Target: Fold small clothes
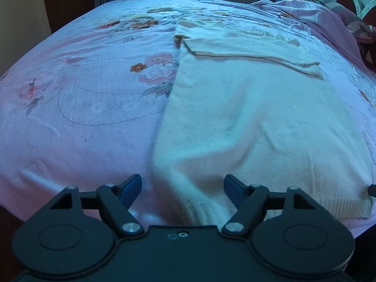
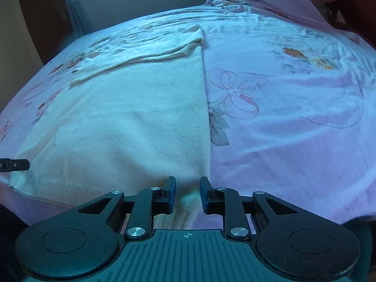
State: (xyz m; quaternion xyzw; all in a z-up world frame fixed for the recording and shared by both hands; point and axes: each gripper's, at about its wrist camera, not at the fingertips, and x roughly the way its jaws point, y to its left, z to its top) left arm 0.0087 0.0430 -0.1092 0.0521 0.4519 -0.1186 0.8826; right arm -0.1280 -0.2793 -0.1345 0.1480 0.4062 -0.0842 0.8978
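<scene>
Your left gripper (image 1: 182, 189) gapes wide over the sweater (image 1: 246, 117) hem, holding nothing; your right gripper (image 2: 187, 193) is half open at its corner, empty.

The sweater (image 1: 246, 117) is a soft, fuzzy cream knit, matt all over, with ribbed bands at its hem and at the cuff of the sleeve (image 1: 253, 54) folded across it. Under it the bedspread (image 1: 82, 108) is a thin, matt pink cloth with a fine woven texture and printed flowers, lightly creased toward its far edge. The left gripper (image 1: 182, 189) and right gripper (image 2: 187, 193) are matt black plastic with dull blue pads (image 2: 172, 193) and small shiny metal screw heads at the joints.
</scene>
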